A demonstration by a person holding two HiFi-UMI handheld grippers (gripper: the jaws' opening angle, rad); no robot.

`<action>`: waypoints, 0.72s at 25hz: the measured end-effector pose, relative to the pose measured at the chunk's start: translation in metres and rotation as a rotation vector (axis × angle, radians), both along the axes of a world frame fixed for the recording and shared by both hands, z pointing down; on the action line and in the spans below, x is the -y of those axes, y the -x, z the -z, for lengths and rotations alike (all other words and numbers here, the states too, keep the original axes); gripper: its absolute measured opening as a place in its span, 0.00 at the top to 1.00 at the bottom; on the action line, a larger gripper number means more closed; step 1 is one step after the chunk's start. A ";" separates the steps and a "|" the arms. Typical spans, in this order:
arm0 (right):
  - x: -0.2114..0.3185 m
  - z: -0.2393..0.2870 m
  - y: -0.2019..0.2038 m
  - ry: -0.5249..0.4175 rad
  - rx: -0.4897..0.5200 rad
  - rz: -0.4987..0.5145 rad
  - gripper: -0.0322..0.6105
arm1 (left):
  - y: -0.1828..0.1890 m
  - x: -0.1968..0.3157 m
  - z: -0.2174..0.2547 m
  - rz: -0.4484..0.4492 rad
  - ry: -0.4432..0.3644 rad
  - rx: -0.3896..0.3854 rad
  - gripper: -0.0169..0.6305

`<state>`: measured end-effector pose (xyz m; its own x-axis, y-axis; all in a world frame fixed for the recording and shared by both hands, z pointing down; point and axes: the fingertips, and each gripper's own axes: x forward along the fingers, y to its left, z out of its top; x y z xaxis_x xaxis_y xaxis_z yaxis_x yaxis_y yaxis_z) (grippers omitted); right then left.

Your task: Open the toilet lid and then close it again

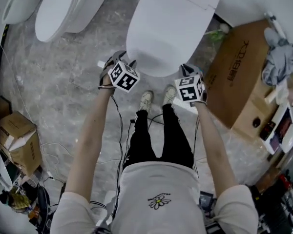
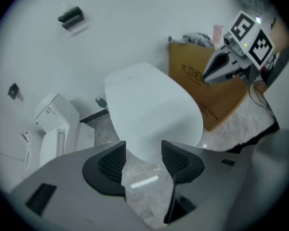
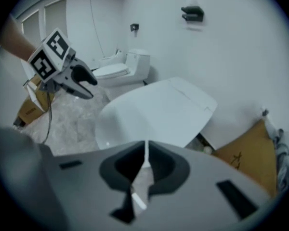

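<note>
Left claw [image 2: 143, 152] agape near lid [image 2: 154, 112] edge

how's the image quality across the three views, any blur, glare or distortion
Head view: flat, even light, the toilet lid a nearly featureless white, picture edges bowed. Left gripper view: fisheye with a dark round border, fairly sharp. Right gripper view: same fisheye border, softer overall, the cardboard box smeared near the edge.

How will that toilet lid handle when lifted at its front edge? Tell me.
The toilet lid looks like one smooth, glossy shell, so it is probably stiff but slippery. It lies closed and seems hinged at the back, so it should swing up, not lift free.
</note>
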<state>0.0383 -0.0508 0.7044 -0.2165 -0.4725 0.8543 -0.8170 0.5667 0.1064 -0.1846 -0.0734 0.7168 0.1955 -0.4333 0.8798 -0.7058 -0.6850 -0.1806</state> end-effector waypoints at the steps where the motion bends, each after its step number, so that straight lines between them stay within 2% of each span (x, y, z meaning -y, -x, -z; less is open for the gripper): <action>1: 0.009 0.025 0.003 -0.039 0.012 0.001 0.88 | -0.009 0.006 0.025 0.021 -0.032 -0.042 0.58; 5: 0.032 0.136 0.014 -0.226 0.051 0.024 0.88 | -0.044 0.010 0.127 -0.021 -0.123 -0.136 0.59; 7: 0.048 0.198 0.018 -0.341 0.083 0.023 0.89 | -0.055 0.023 0.185 -0.012 -0.198 -0.194 0.59; 11: 0.070 0.323 0.021 -0.592 0.185 0.001 0.89 | -0.073 0.047 0.308 0.089 -0.412 -0.388 0.60; 14: 0.053 0.397 0.022 -0.737 0.303 -0.034 0.89 | -0.086 0.029 0.386 0.087 -0.582 -0.486 0.62; 16: 0.035 0.437 0.027 -0.818 0.368 -0.042 0.89 | -0.090 0.012 0.439 0.086 -0.701 -0.537 0.67; 18: 0.013 0.467 0.032 -0.883 0.404 -0.027 0.89 | -0.094 -0.008 0.476 0.097 -0.760 -0.605 0.75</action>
<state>0.0059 -0.0633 0.2369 -0.3959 -0.9167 0.0535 -0.8967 0.3985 0.1927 -0.0904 -0.0658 0.2412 0.4554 -0.8819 0.1217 -0.8719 -0.4694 -0.1393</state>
